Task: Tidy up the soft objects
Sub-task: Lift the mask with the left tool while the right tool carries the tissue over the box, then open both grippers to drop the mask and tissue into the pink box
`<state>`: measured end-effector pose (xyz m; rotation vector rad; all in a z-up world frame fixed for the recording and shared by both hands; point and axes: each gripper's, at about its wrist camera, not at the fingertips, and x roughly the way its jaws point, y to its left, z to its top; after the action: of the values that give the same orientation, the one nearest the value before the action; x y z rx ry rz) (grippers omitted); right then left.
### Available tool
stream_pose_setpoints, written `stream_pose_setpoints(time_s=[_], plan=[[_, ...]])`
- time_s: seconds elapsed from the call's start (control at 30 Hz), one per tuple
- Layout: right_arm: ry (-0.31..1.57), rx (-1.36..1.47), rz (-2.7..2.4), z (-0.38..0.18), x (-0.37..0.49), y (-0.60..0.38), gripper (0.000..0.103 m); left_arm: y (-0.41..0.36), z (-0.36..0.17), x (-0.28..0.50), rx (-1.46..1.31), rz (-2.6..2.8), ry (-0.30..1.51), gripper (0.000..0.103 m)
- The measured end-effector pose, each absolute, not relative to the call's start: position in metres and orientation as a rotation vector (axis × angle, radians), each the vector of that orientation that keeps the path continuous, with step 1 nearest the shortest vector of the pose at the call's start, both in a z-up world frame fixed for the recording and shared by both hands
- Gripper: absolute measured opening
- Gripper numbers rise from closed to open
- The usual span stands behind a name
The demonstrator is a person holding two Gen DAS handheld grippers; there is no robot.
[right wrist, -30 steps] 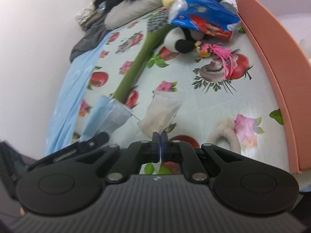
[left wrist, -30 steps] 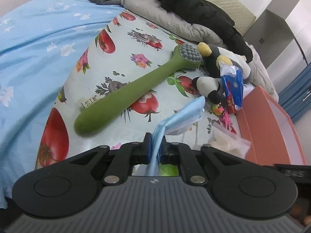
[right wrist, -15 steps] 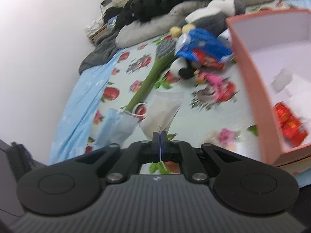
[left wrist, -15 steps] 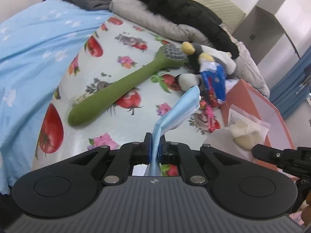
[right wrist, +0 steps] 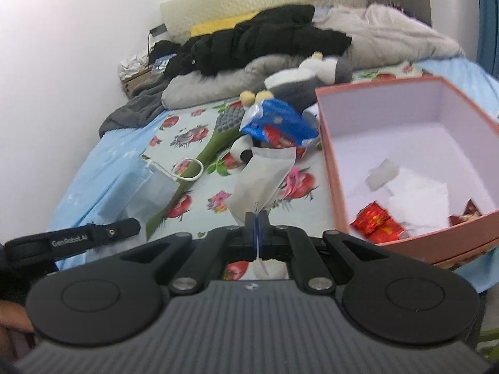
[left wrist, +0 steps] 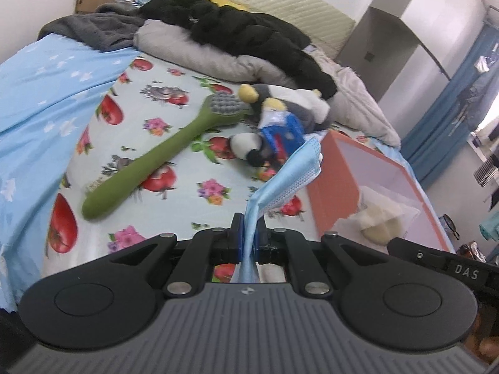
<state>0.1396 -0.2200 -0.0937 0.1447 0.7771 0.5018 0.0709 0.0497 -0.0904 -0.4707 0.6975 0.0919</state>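
My left gripper (left wrist: pixel 249 233) is shut on a light blue face mask (left wrist: pixel 287 177), held up above the fruit-print bed cover. The mask (right wrist: pixel 149 187) and the left gripper's finger (right wrist: pixel 93 237) also show at the left of the right wrist view. My right gripper (right wrist: pixel 256 233) is shut on the edge of a clear plastic bag (right wrist: pixel 265 180); in the left wrist view that bag (left wrist: pixel 380 218) holds something cream-coloured and hangs over the orange box (left wrist: pixel 330 187). The open orange box (right wrist: pixel 333 162) sits to the right, with red wrappers (right wrist: pixel 377 224) and white paper inside.
On the bed lie a long green brush (left wrist: pixel 156 159), a black-and-white plush toy (left wrist: pixel 280 103), a small panda toy (left wrist: pixel 249 149) and a blue snack packet (right wrist: pixel 277 124). Dark and grey clothing (left wrist: pixel 234 37) is piled at the head of the bed.
Both grippers have risen and moved right toward the orange box, carrying the mask and the bag. The box's inside has come into view.
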Motion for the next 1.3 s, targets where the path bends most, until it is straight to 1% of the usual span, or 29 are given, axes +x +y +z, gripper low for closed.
stream_pose_setpoints(time_s=[0.3,0.53,0.7,0.97,1.3], plan=[[0.725,0.161,0.457,-0.077,0.126,-0.251,0.004,0.0,-0.068,0.073,-0.433,-0.034,0.687,0.008],[0.663,0.13,0.375,-0.064,0.116,-0.28,0.005,-0.041,-0.065,0.098,-0.388,-0.145,0.7,0.008],[0.656,0.138,0.306,-0.063,0.12,-0.302,0.005,-0.07,-0.064,0.121,-0.352,-0.218,0.71,0.008],[0.641,0.135,0.185,-0.064,0.141,-0.335,0.005,-0.101,-0.069,0.176,-0.312,-0.296,0.756,0.008],[0.693,0.116,0.123,-0.088,0.208,-0.361,0.005,-0.134,-0.082,0.265,-0.25,-0.35,0.833,0.008]])
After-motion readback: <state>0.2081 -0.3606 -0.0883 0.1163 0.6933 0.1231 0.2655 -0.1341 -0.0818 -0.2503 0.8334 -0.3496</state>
